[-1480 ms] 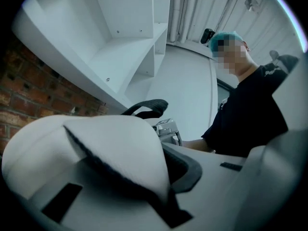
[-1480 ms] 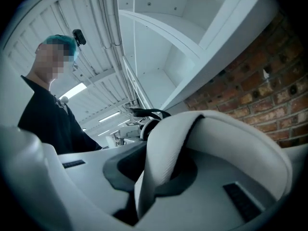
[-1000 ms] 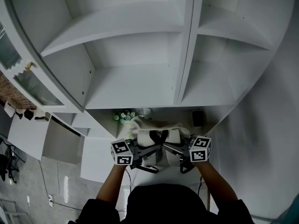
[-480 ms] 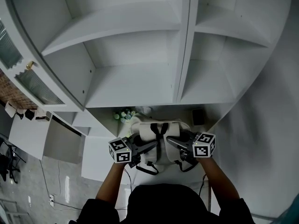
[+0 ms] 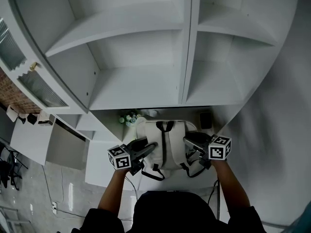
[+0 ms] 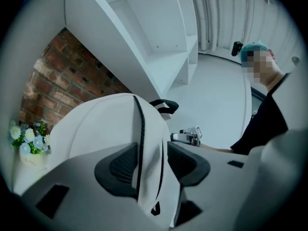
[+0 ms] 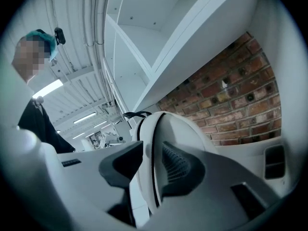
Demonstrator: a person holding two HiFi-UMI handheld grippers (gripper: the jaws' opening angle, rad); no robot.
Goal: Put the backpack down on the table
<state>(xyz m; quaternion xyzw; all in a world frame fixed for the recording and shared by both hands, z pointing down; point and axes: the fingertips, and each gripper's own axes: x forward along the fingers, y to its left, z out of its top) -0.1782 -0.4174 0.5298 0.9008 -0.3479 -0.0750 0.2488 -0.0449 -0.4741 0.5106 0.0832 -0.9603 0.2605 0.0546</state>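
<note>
The white backpack (image 5: 163,142) with black straps and a black top handle rests on the white table (image 5: 103,165) below the shelves. My left gripper (image 5: 148,148) is at its left side and my right gripper (image 5: 190,140) at its right side, both pointing level. In the left gripper view the jaws of the left gripper (image 6: 151,160) are opening, with a fold of the backpack (image 6: 96,124) loose between the pads. In the right gripper view the right gripper (image 7: 153,160) is opening too, and the backpack's (image 7: 180,126) edge stands between its pads with a gap.
A small pot of pale flowers (image 5: 129,120) stands behind the backpack at the left, by the brick wall (image 6: 57,76). A dark wall socket (image 5: 205,121) sits at the back right. White shelves (image 5: 141,89) overhang the table. The person's dark torso fills the near edge.
Both grippers have drawn apart to the backpack's sides and back toward the person, and their jaws have opened off it. The backpack has settled lower and flatter on the table.
</note>
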